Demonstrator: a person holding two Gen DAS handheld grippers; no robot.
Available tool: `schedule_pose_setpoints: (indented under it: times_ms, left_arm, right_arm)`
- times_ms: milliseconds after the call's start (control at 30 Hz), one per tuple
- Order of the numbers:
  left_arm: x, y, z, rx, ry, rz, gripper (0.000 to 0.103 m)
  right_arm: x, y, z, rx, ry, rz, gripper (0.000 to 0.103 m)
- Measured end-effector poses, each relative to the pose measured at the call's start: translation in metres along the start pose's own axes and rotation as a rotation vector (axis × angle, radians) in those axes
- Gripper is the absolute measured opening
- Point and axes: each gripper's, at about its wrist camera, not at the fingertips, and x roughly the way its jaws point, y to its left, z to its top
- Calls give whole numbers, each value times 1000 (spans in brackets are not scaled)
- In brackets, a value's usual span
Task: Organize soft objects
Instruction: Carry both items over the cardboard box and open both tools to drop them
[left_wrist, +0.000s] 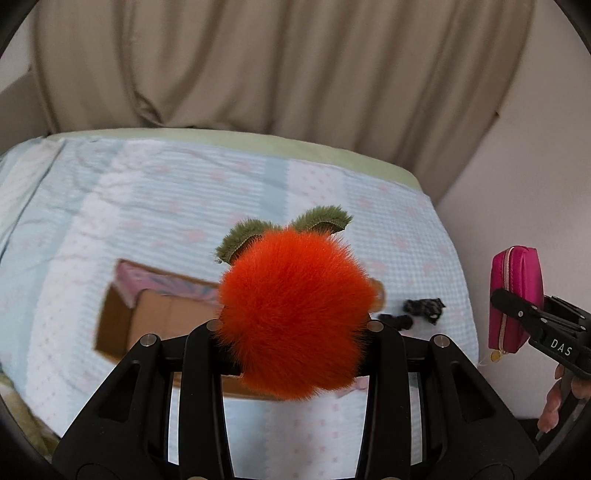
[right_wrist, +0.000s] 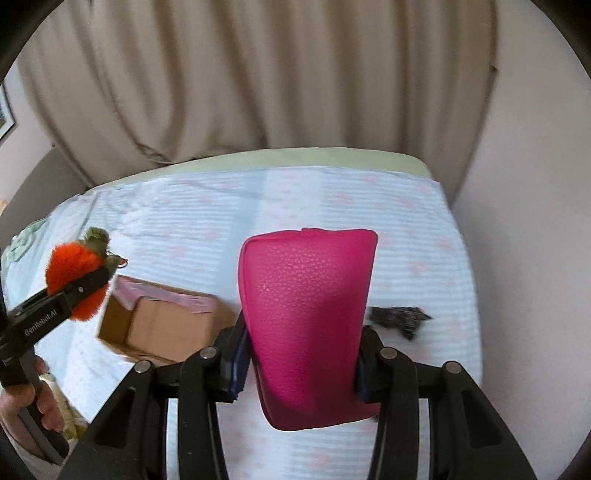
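Note:
My left gripper (left_wrist: 295, 328) is shut on a fluffy orange plush ball (left_wrist: 295, 314) with green leaves, held up above the bed; the same ball (right_wrist: 72, 271) shows at the left of the right wrist view. My right gripper (right_wrist: 301, 365) is shut on a magenta zip pouch (right_wrist: 308, 314), standing upright between its pads; that pouch (left_wrist: 515, 295) appears at the right edge of the left wrist view. An open cardboard box (right_wrist: 159, 325) with a pink lining lies on the bed below both grippers, also the box (left_wrist: 147, 314) in the left view.
The bed has a pale blue and white checked cover (left_wrist: 147, 192) with a green edge. Dark crumpled items (left_wrist: 423, 308) lie right of the box, seen as a dark bundle (right_wrist: 397, 317). Beige curtains (left_wrist: 258, 62) hang behind; a white wall (right_wrist: 535, 221) runs along the right.

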Motion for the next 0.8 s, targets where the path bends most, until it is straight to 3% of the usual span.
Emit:
schedule_pose_setpoints:
  times_ms: [167, 400, 533, 800]
  left_arm:
    - [-21, 59, -2, -30, 1, 27, 33]
    - [-11, 140, -1, -8, 66, 29, 33]
    - [15, 176, 0, 14, 125, 22, 33]
    - [83, 215, -12, 57, 266, 37, 33]
  right_arm:
    - [13, 64, 2, -20, 16, 51, 41]
    - [57, 143, -4, 2, 91, 89, 41]
    - [98, 184, -9, 17, 152, 102, 41]
    - [180, 223, -19, 12, 304, 96, 41]
